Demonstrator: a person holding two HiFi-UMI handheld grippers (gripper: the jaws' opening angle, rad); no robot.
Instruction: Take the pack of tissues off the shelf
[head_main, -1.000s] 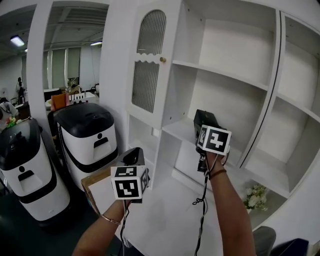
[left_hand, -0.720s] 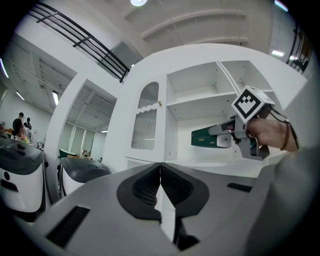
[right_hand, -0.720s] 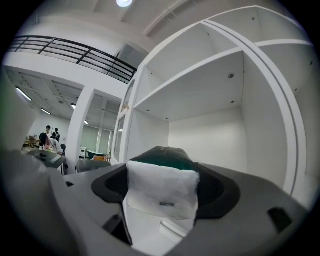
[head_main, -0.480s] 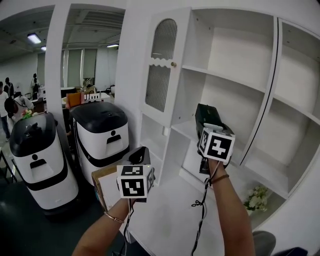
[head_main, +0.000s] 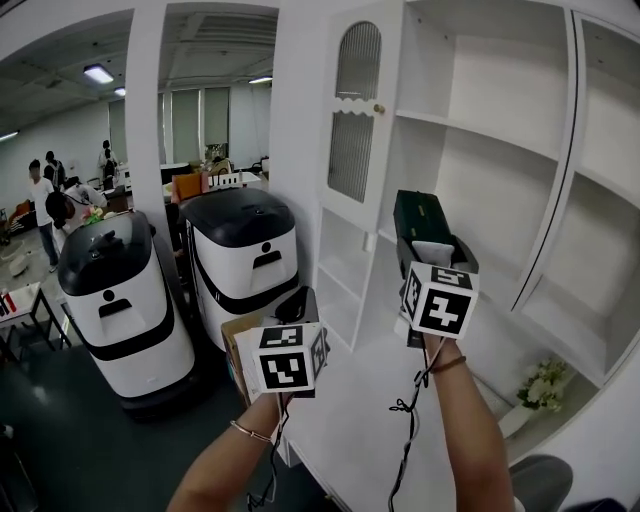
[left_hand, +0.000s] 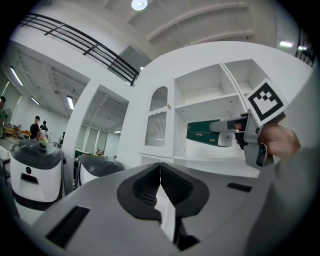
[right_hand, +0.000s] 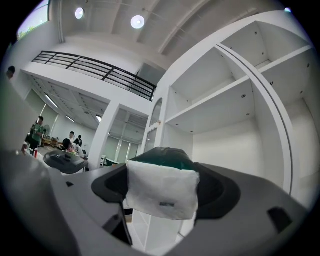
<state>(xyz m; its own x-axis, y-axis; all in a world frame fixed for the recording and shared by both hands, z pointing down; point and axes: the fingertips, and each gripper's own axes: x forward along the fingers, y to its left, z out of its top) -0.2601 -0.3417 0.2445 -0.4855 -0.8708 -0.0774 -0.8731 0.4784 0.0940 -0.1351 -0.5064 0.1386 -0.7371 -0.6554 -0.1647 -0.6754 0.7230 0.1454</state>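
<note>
Green pack (head_main: 419, 218) of tissues is clamped between the jaws of the right gripper (right_hand: 161, 189), held in the air just in front of the white shelf (head_main: 480, 150). Lower and beside it, the left gripper (left_hand: 160, 182) has its jaws pressed together, empty.

Bright ceiling lights (right_hand: 137, 21), fisheye-warped dark corners

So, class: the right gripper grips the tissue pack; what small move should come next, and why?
Probably pull the right gripper back toward the body: its jaws clamp the pack, which hangs in the air close to the shelf.
</note>
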